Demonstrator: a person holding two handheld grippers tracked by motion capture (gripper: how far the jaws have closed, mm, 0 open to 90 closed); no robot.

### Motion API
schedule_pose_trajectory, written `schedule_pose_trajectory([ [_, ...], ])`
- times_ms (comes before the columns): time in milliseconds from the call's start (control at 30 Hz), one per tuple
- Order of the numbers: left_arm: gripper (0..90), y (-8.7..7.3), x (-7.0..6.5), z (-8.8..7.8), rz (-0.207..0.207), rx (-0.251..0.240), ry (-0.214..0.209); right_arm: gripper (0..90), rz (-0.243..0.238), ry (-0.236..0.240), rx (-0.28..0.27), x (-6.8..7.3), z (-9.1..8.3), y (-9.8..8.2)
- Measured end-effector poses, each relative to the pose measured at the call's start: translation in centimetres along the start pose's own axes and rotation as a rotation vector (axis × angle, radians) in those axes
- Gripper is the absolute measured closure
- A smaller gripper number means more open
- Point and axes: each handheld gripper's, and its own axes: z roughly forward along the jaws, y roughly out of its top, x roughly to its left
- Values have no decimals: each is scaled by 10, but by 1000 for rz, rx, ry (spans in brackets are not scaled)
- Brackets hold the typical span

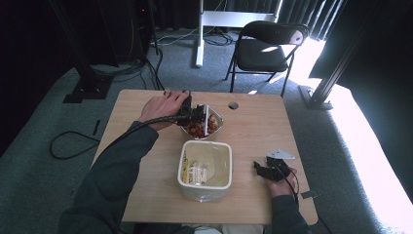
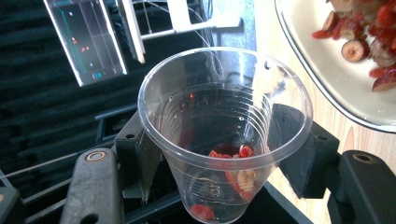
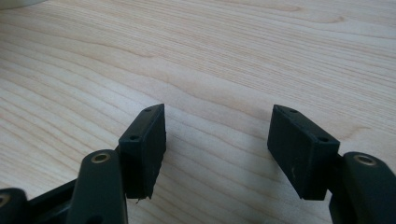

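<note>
Left tongs (image 2: 219, 154) were clamped on the clear cup (image 2: 224, 135), tilted over the bowl (image 1: 217, 127) just beside it, while my right tongs (image 3: 217, 149) rested apart, holding nothing.

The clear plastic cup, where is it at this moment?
The clear plastic cup sits clamped in the left gripper, tilted over the bowl of red fruit pieces at the table's far side, beyond the white container.

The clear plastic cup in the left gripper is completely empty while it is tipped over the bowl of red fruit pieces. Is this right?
Not quite: the clear plastic cup, clamped by the left gripper, is not empty. The left gripper view shows a few red fruit pieces inside it. The bowl beside it does hold red fruit pieces.
</note>
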Motion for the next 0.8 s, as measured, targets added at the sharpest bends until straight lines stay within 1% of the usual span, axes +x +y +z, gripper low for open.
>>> schedule_pose_trajectory([
  [100,372,-1,-1,-1,-8,-10,-1,366,0,0,0,0,0,0],
  [133,372,-1,-1,0,-1,1,3,366,0,0,0,0,0,0],
  [200,372,-2,-2,0,-3,2,0,366,0,0,0,0,0,0],
  [267,371,-2,-2,-2,-2,-4,2,366,0,0,0,0,0,0],
  [300,371,-1,0,-6,-5,-23,6,366,0,0,0,0,0,0],
  [333,372,-1,0,-4,-5,-15,9,366,0,0,0,0,0,0],
  [400,372,-3,0,2,2,19,9,366,0,0,0,0,0,0],
  [433,371,-3,-1,2,10,25,10,366,0,-1,0,0,0,0],
  [467,372,-2,-1,1,13,17,8,366,0,0,0,0,0,0],
  [533,372,2,-3,-5,22,-12,21,366,-1,1,0,0,0,0],
  [567,372,3,-2,-5,25,-13,22,366,-1,0,0,0,0,0],
  [633,372,2,-2,2,35,25,19,366,0,0,0,0,0,0],
  [667,372,1,-3,4,38,34,14,366,0,0,0,0,0,0],
  [733,371,2,-4,0,33,16,15,366,0,0,0,0,0,0],
  [800,371,5,-2,-5,25,-17,21,366,-1,1,0,0,0,0],
])
